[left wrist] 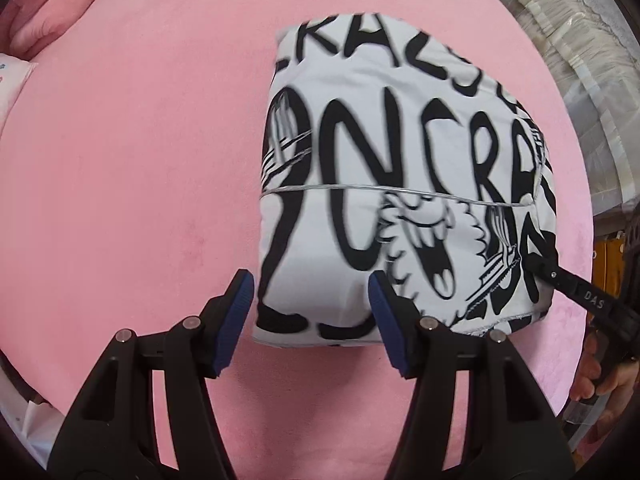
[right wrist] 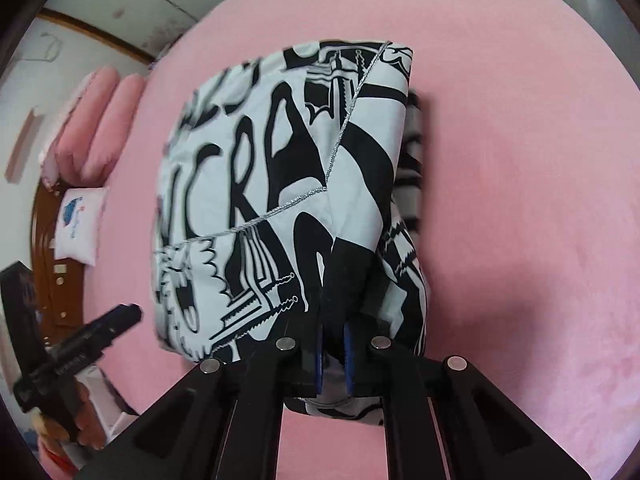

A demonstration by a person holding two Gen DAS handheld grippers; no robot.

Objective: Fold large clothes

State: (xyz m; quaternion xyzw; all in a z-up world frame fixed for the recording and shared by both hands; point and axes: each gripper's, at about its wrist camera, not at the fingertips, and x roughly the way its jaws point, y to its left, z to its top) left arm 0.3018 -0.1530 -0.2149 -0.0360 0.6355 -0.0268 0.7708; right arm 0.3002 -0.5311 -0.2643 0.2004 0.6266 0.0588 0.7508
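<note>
A folded white garment [left wrist: 360, 168] with bold black lettering and cartoon prints lies on the pink bed sheet [left wrist: 140, 160]. In the left wrist view my left gripper [left wrist: 310, 284] stands open over the garment's near edge. Its blue pads straddle the near left corner without pinching it. In the right wrist view the right gripper [right wrist: 334, 312] is shut on a raised fold of the garment [right wrist: 248, 168], and cloth drapes over its fingertips. The right gripper's black finger [left wrist: 560, 280] also shows at the garment's right edge. The left gripper [right wrist: 88, 340] shows at the lower left.
Pink rolled pillows [right wrist: 96, 120] and a small white printed cushion [right wrist: 82, 224] lie at the head of the bed by a wooden headboard [right wrist: 52, 280]. Clear plastic-wrapped bundles [left wrist: 568, 52] are stacked beyond the bed's far right edge. A hand [left wrist: 600, 376] holds the right gripper.
</note>
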